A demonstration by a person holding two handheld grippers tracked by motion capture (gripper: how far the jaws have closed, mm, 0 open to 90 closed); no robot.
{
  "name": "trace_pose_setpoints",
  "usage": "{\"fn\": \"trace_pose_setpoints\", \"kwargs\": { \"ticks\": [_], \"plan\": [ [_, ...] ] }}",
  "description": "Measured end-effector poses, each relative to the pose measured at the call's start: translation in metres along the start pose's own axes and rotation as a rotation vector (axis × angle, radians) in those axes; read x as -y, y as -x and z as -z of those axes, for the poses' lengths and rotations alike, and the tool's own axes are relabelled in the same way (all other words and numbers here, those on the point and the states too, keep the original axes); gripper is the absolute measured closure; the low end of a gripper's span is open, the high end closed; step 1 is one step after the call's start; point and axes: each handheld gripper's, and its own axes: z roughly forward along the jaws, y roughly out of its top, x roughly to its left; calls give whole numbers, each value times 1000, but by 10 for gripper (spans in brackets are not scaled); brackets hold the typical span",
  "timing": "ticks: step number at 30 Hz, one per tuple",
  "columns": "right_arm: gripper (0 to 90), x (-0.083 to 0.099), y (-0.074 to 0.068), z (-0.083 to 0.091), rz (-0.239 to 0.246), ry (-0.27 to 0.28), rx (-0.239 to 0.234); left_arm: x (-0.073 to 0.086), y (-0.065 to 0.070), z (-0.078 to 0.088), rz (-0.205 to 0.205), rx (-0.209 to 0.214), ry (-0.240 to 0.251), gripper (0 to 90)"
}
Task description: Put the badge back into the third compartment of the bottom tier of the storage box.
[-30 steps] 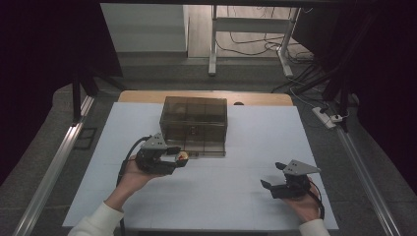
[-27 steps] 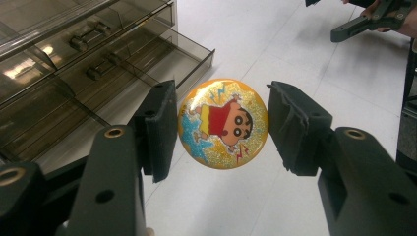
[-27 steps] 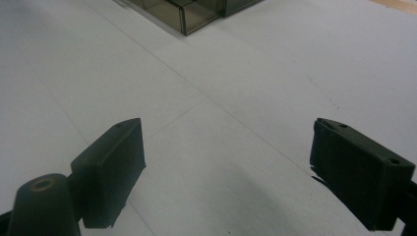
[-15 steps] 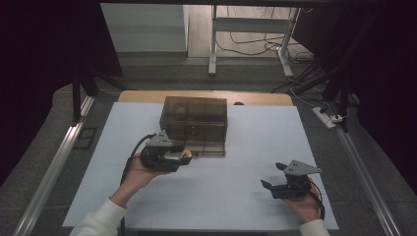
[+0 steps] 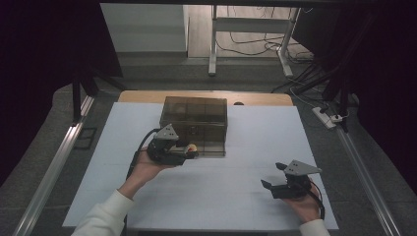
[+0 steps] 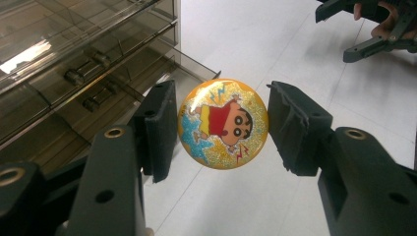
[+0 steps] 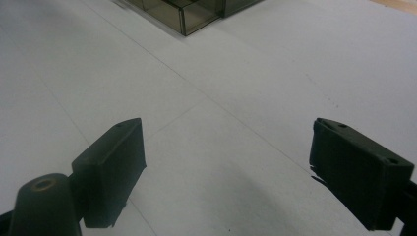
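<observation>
In the high view, the left hand-held gripper (image 5: 189,152) is held level above the tabletop (image 5: 123,162), pointing right, its tip just at the front of the one smoky drawer box (image 5: 195,120) that stands near the tabletop's far edge; a forearm in a white sleeve (image 5: 105,219) comes up from the near edge. The right hand-held gripper (image 5: 271,176) sits near the near right corner, cradled in a hand and pointing left. In the left gripper view, the jaws are closed on one round cartoon badge (image 6: 223,124), gripped by its rim and held off the tabletop beside the box's drawers, whose contents cannot be made out. In the right gripper view, the jaws stand wide apart with nothing between them above the bare white surface.
</observation>
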Motion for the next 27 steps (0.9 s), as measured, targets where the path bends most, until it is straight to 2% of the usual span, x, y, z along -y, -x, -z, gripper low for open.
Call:
{"fn": "trace_pose_setpoints", "kwargs": {
  "ticks": [17,27],
  "plan": [
    [133,1,1,-1,-4,-4,-5,-11,-6,-13,-2,-14,-17,456],
    [137,1,1,-1,-5,2,-5,-20,-8,-28,-9,-14,-47,456]
  ]
}}
